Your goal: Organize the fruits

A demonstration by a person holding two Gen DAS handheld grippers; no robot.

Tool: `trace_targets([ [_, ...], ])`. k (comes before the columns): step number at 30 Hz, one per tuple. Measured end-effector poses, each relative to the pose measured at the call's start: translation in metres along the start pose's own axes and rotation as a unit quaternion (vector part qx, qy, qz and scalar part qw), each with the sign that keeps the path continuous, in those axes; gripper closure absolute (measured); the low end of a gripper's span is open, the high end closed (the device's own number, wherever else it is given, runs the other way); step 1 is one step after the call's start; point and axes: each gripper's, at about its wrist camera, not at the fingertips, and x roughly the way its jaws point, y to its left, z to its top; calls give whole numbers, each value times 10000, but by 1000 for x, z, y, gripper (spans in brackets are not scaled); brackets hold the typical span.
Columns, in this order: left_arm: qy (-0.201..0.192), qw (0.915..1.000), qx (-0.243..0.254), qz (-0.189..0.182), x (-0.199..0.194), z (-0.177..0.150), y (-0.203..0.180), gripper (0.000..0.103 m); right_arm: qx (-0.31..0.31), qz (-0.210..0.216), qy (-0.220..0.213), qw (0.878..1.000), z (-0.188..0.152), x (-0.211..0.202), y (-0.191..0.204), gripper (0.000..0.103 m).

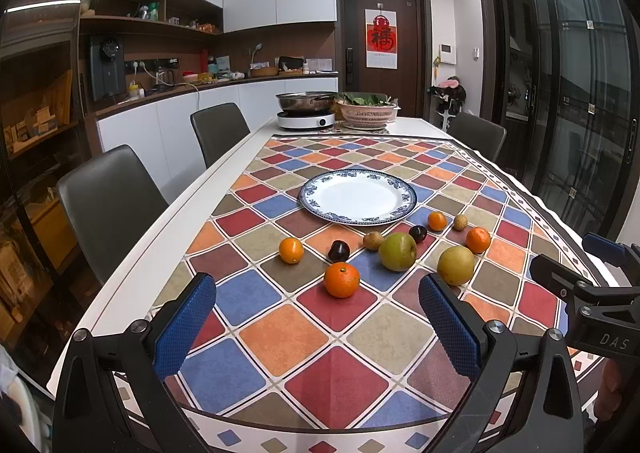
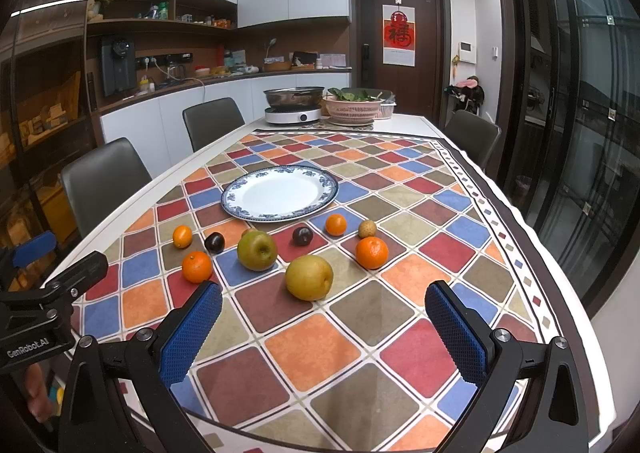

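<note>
Left gripper: we hold it wide apart and empty, low over the near edge of the table, fingers pointing toward the far end.
Right gripper: likewise spread wide with nothing between its fingers, just to the right of the left one at the same near edge.
Nearest to the left: the front mandarin lies straight ahead, a little right of our centre line, with bare cloth between it and the pads.
Nearest to the right: the yellow pear lies ahead and slightly left of centre; being nearly round, it shows no long axis to line up with.
Middle row: the green apple, two dark plums, a brownish kiwi-like fruit and a small orange toward the left edge, all apart from each other.
Farther right: another mandarin, a small orange and a pale little round fruit.
Beyond: the blue-rimmed plate sits bare, mid-table, behind all the fruit.
Our judgement: each hand would reach straight forward for its own nearest fruit, then carry on past the row to the plate.
</note>
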Motion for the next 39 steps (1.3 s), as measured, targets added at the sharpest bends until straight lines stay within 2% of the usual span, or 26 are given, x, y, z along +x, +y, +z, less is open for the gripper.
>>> trace_targets([
  [39,-103,9999,-24,-56,-7,4,3,0,-1,2,18,10000,-1,2,1,1],
])
